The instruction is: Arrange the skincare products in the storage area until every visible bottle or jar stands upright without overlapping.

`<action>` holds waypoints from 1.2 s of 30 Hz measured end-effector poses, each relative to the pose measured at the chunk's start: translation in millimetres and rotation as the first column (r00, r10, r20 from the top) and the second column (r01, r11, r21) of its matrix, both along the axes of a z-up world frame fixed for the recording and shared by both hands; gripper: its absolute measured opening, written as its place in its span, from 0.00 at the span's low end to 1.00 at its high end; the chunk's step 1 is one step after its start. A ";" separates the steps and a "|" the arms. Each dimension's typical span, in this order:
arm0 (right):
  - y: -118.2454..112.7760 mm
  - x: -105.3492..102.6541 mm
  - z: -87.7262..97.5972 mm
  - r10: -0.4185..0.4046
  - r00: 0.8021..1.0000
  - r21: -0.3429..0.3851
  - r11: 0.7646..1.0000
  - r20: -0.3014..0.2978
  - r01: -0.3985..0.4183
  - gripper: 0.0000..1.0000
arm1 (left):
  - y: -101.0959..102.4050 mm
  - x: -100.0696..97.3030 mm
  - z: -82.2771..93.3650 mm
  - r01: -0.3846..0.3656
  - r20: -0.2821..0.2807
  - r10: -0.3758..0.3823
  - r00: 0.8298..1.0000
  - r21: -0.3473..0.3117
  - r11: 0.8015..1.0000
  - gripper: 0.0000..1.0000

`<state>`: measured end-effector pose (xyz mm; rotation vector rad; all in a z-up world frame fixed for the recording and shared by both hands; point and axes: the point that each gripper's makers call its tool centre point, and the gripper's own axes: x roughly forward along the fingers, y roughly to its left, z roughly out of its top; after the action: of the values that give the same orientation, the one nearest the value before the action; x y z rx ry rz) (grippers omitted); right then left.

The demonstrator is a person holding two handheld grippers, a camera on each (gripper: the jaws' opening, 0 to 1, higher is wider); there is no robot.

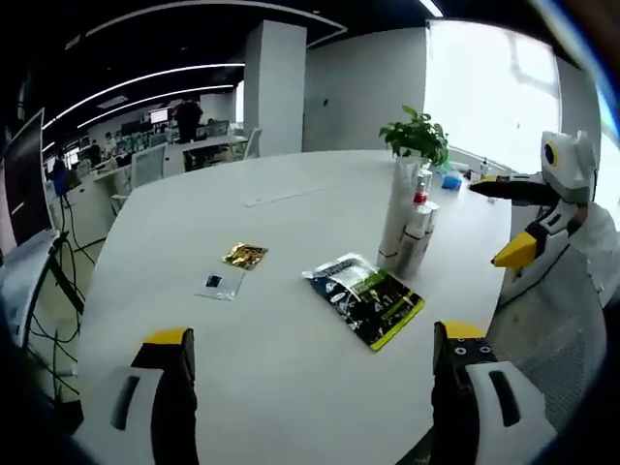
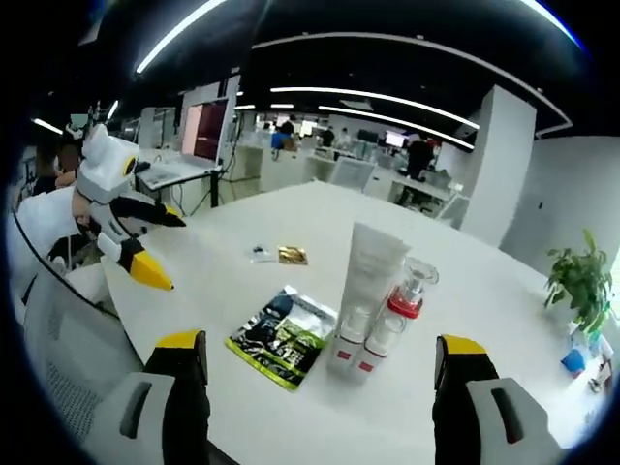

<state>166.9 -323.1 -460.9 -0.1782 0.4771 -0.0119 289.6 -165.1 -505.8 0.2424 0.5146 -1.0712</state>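
The skincare bottles [image 2: 378, 305] stood upright ahead of the empty, spread right gripper [image 2: 320, 383]; the left gripper [image 1: 315, 373] was likewise spread; labels unreadable.

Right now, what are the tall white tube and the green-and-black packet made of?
The tall white tube looks like matte soft plastic: smooth, opaque, narrowing toward its lower end. The green-and-black packet seems to be glossy plastic film or foil, since it lies flat and catches light on its printed surface. Neither can be told for sure.

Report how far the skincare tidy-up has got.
Done: the tall white tube and the small bottles beside it stand upright, though packed too close to rule out touching. In hand: nothing; the left gripper and right gripper are open. Left: confirm spacing.
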 end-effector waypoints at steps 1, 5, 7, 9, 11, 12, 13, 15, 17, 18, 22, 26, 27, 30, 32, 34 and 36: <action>3.7 2.3 1.4 0.003 1.000 0.002 1.000 0.005 -0.003 0.89 | 0.7 2.3 -1.3 0.000 0.000 0.000 1.000 0.000 1.000 0.96; 23.5 15.8 -0.2 0.067 0.998 -0.003 0.998 0.004 -0.067 0.83 | 1.5 12.5 -8.2 -0.002 -0.011 0.002 1.000 0.002 1.000 0.95; 31.2 23.3 -1.5 0.100 0.995 -0.001 0.995 -0.002 -0.100 0.82 | -2.0 16.4 -9.6 0.004 -0.014 -0.004 1.000 -0.007 1.000 0.94; 38.7 32.0 -3.7 0.130 0.991 0.000 0.991 -0.008 -0.130 0.80 | -2.8 25.5 -12.4 0.013 -0.017 -0.013 1.000 -0.004 1.000 0.94; 46.6 41.0 -5.1 0.165 0.986 -0.011 0.986 -0.011 -0.165 0.78 | -3.9 32.9 -16.3 0.020 -0.014 -0.020 1.000 0.008 1.000 0.93; 49.3 45.0 -5.8 0.175 0.984 -0.014 0.984 -0.013 -0.176 0.78 | -4.3 37.3 -18.6 0.022 -0.015 -0.021 1.000 0.012 1.000 0.92; 51.8 50.3 -5.9 0.184 0.983 -0.014 0.983 -0.009 -0.184 0.78 | -4.9 39.7 -20.2 0.024 -0.018 -0.024 1.000 0.016 1.000 0.92; 54.7 57.1 -7.6 0.196 0.981 -0.008 0.981 -0.013 -0.196 0.77 | -7.1 41.6 -20.2 0.032 -0.017 -0.032 0.999 0.023 0.999 0.91; 59.1 65.0 -9.5 0.214 0.977 0.013 0.977 -0.014 -0.214 0.76 | -11.4 46.6 -24.4 0.041 -0.015 -0.040 0.999 0.031 0.999 0.90; 60.2 67.7 -10.8 0.217 0.976 0.021 0.976 -0.018 -0.217 0.76 | -13.0 47.7 -24.9 0.043 -0.014 -0.043 0.999 0.032 0.999 0.89; 61.1 81.8 -17.7 0.235 0.971 0.014 0.972 -0.033 -0.235 0.74 | -19.7 57.3 -29.8 0.056 -0.016 -0.055 0.998 0.043 0.998 0.89; 61.6 94.6 -25.3 0.249 0.968 0.017 0.968 -0.041 -0.249 0.74 | -23.7 72.9 -43.0 0.068 -0.036 -0.066 0.997 0.069 0.995 0.87; 62.5 96.3 -28.2 0.253 0.966 0.017 0.968 -0.046 -0.252 0.74 | -24.5 76.1 -44.9 0.069 -0.037 -0.066 0.997 0.075 0.995 0.87; 61.4 104.6 -37.5 0.258 0.965 0.017 0.966 -0.057 -0.257 0.73 | -29.8 81.9 -48.4 0.076 -0.033 -0.074 0.997 0.079 0.994 0.87; 61.8 107.8 -43.4 0.260 0.964 0.022 0.966 -0.059 -0.259 0.73 | -33.4 87.0 -51.6 0.082 -0.039 -0.079 0.996 0.083 0.993 0.86; 62.2 108.4 -47.3 0.258 0.964 0.032 0.966 -0.059 -0.256 0.72 | -35.7 90.2 -53.8 0.085 -0.050 -0.081 0.995 0.084 0.993 0.84; 61.4 107.4 -55.5 0.247 0.967 0.050 0.968 -0.068 -0.244 0.72 | -39.0 97.0 -56.8 0.086 -0.059 -0.081 0.995 0.082 0.993 0.83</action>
<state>274.3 -261.7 -516.5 -0.1966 0.5254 0.2480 386.6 -204.1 -562.6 0.3113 0.6047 -1.1415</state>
